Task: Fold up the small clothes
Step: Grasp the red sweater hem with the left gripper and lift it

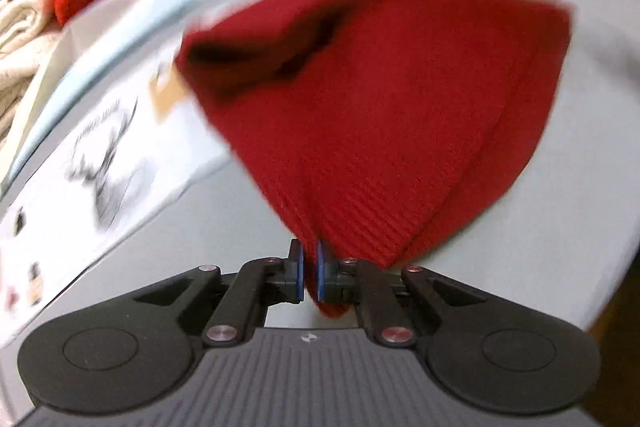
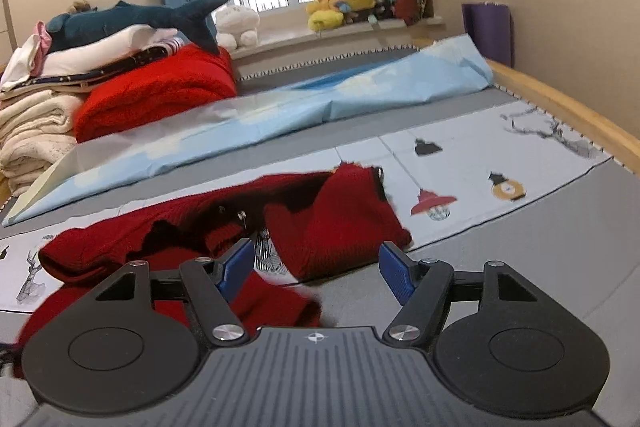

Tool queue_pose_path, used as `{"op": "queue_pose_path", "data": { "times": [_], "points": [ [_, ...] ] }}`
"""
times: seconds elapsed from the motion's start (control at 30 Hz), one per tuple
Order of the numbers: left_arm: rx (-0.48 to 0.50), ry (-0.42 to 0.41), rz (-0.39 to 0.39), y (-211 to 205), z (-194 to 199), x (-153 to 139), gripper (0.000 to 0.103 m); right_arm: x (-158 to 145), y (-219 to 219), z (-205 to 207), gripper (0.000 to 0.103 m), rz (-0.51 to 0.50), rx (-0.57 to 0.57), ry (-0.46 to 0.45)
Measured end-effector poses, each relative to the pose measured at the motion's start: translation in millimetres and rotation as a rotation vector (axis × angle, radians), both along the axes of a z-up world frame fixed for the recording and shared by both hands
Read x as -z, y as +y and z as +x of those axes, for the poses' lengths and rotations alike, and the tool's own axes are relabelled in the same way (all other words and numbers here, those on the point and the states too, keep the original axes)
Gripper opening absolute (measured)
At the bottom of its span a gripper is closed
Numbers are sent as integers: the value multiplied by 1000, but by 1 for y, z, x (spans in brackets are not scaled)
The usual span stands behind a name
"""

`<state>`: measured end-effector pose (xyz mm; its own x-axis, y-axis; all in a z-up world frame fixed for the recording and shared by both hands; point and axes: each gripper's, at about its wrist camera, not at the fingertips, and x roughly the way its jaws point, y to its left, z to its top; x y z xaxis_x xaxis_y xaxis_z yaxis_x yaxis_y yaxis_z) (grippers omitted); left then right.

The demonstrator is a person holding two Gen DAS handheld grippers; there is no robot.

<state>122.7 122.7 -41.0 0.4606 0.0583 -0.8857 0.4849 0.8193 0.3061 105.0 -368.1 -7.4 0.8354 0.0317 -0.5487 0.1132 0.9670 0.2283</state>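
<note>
A small dark red knitted garment (image 1: pixel 380 99) fills the left wrist view. My left gripper (image 1: pixel 309 271) is shut on its ribbed hem and holds that edge up; the rest of it trails away over the grey bed surface (image 1: pixel 580 131). The view is blurred by motion. In the right wrist view the same red garment (image 2: pixel 320 223) lies crumpled on the printed cloth (image 2: pixel 500 155). My right gripper (image 2: pixel 316 267) is open and empty, low over the bed, with the garment just ahead of and under its left finger.
A stack of folded clothes and blankets, with a bright red blanket (image 2: pixel 160 91) and a plush shark (image 2: pixel 132 19) on top, stands at the far left. A light blue sheet (image 2: pixel 300 107) lies across the bed. A wooden bed edge (image 2: pixel 580 115) runs along the right.
</note>
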Motion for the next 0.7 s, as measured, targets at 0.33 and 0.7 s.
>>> {"op": "queue_pose_path", "data": {
  "times": [0.33,0.7],
  "points": [
    [-181,139,-262,86,10,10,30,64,23,46,70,8,-58,325],
    [-312,184,-363,71,45,34,43,126,46,80,62,-109,-84,505]
  ]
}}
